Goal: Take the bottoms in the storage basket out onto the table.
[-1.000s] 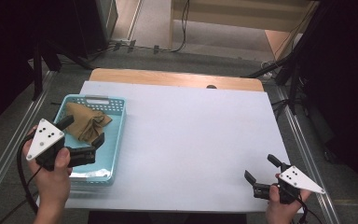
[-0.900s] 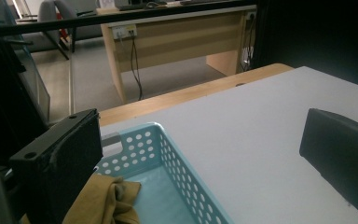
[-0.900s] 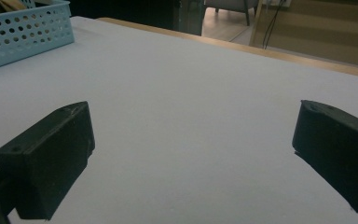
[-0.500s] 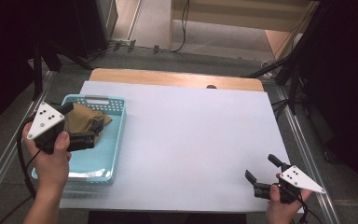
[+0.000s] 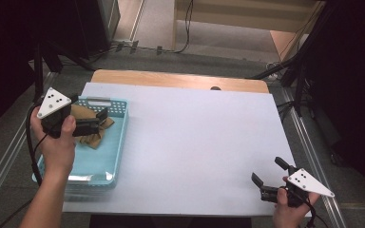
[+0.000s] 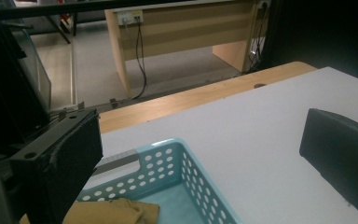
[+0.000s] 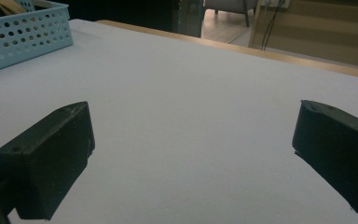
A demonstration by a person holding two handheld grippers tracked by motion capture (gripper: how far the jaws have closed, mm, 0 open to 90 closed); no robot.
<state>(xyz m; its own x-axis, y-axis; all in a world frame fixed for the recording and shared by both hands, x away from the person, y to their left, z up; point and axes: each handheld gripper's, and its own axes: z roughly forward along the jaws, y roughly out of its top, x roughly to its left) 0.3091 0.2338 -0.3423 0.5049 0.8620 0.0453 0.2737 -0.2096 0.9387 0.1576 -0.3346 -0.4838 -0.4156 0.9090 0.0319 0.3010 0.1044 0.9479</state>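
Observation:
A light blue perforated basket [image 5: 96,178] stands at the table's left side with a crumpled tan cloth [image 5: 93,138] in its far half. A hand holds my left gripper [image 5: 91,114] above that cloth, jaws wide apart and empty, pointing toward the far right. In the left gripper view the basket's [image 6: 168,145] far corner and a bit of the cloth [image 6: 121,212] lie below the open left gripper [image 6: 203,135]. My right gripper [image 5: 267,172] rests near the front right corner, open and empty. In the right gripper view, bare table lies under the right gripper [image 7: 193,121].
A white sheet [image 5: 195,137] covers the table, with a wooden strip [image 5: 180,80] along its far edge. The right gripper view has the basket [image 7: 23,32] far off at upper left. Metal rails and dark stands flank the table.
My left gripper has moved away from the person along the basket, from its near half to above the cloth at the far end. The right gripper has stayed put.

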